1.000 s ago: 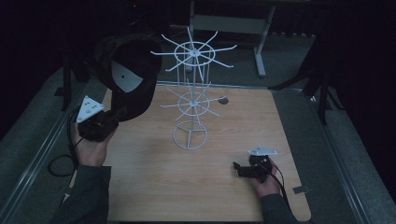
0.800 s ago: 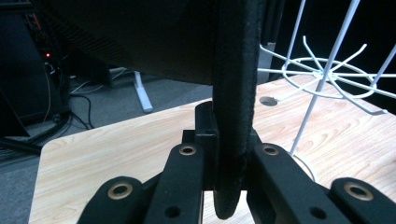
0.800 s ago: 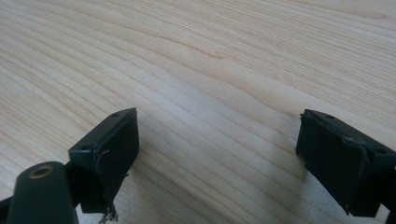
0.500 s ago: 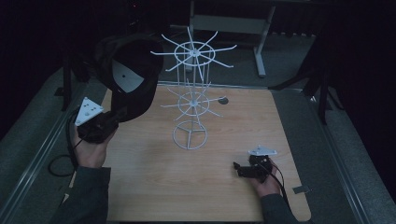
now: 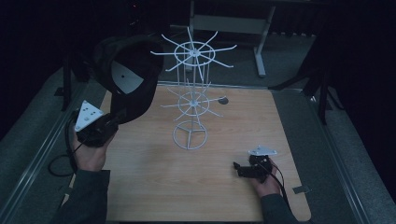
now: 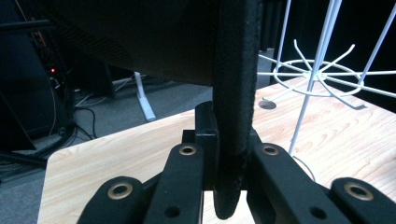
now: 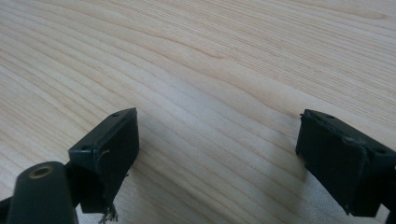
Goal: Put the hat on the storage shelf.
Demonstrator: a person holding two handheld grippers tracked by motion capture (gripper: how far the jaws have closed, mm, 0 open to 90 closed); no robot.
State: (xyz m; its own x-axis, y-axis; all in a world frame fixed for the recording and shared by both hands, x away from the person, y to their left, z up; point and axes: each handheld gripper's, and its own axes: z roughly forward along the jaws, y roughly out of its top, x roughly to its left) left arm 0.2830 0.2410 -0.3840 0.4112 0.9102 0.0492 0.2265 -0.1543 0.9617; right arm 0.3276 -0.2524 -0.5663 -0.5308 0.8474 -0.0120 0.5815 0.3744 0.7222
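a dark room surrounds a pale wooden table point(image 5: 154, 186), where a white wire rack point(image 5: 190, 98) with spoked tiers stands near the middle. i hold a black cap point(image 5: 128, 79) up in my left gripper point(image 5: 109, 122), raised above the table's left side and just beside the rack's upper tier. in the left gripper view the brim point(image 6: 233, 93) stands on edge between the two jaws, which are clamped tight on it, the crown spreading above and beyond them. the cap looks light and soft in the crown, with a stiffer brim that gives the firmest hold, so i judge the brim the right place to keep hold of it while the floppy crown goes over a prong. my right gripper point(image 5: 239, 168) rests low on the table near its right side, jaws wide apart with nothing but bare wood between them.
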